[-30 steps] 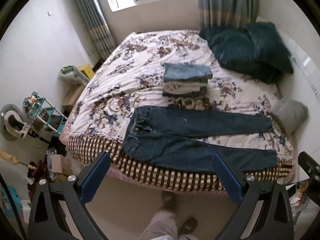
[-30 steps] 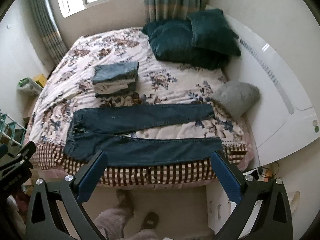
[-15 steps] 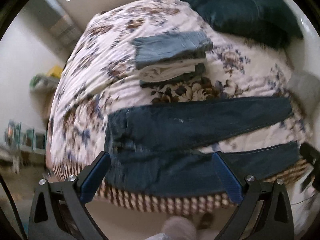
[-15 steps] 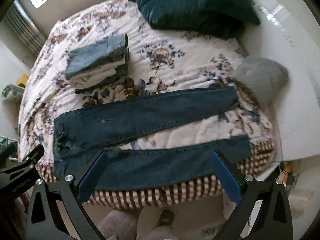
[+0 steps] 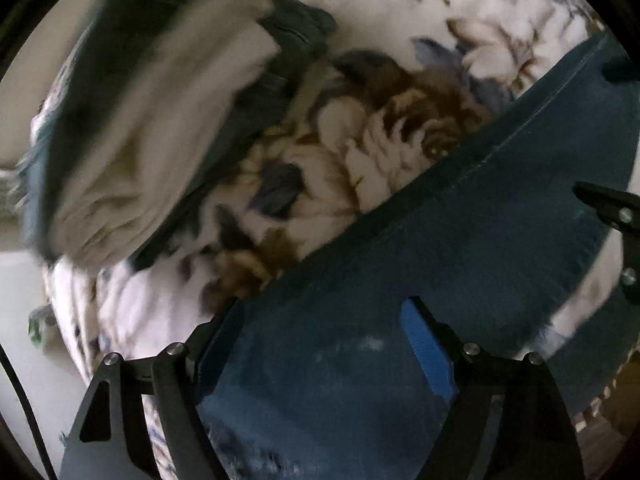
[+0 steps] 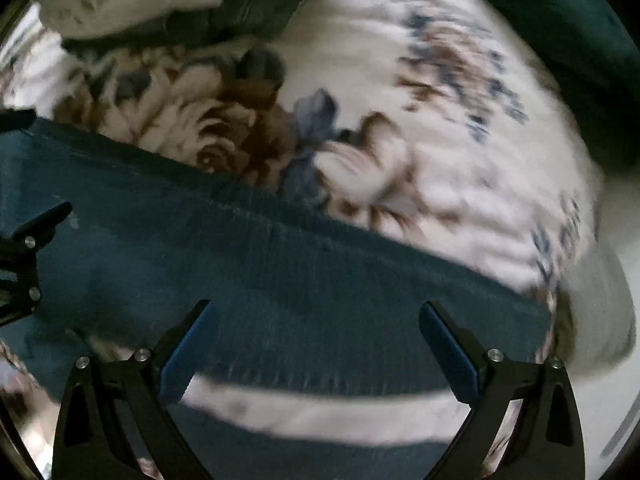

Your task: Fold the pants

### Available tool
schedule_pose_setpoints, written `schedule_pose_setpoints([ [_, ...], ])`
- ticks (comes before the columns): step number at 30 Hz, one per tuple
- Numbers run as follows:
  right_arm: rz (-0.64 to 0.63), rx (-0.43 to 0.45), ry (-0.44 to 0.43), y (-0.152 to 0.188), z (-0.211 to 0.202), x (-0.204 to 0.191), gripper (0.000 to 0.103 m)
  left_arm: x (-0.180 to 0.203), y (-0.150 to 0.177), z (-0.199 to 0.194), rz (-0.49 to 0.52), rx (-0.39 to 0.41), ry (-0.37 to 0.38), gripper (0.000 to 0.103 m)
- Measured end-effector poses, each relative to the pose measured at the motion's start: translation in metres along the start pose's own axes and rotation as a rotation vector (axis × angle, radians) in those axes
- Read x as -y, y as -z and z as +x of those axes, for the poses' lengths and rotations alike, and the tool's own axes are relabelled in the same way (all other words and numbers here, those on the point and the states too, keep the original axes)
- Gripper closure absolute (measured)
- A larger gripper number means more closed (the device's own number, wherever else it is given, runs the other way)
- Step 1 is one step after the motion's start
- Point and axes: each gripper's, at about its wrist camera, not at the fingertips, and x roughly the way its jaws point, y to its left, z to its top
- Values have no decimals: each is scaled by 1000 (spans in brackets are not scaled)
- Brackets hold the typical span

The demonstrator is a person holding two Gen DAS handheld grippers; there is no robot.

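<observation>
lying flat and unfolded across the floral bedspread (image 6: 460, 168), the pants (image 6: 280, 264) are showing no fold yet. both the left gripper (image 5: 324, 312) and right gripper (image 6: 316, 312) are hovering wide open over the far leg, gripping nothing; every fold is remaining.

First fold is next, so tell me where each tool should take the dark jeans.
Grip the far leg's far long edge, coming down from above: left tool near the hip, right tool toward the cuff. It lies flat with a bedspread gap before the near leg.
</observation>
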Motion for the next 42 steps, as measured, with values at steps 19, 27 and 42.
schedule_pose_setpoints([
  [19,-264,-40,-252,-34,71,16,79,-32,-30,35,60,-67,242,83],
  [27,-168,96,-278,35,25,35,93,-46,0,-25,-40,69,176,92],
  [42,-141,155,-235,215,-27,-52,94,114,183,-48,-564,18,331,92],
])
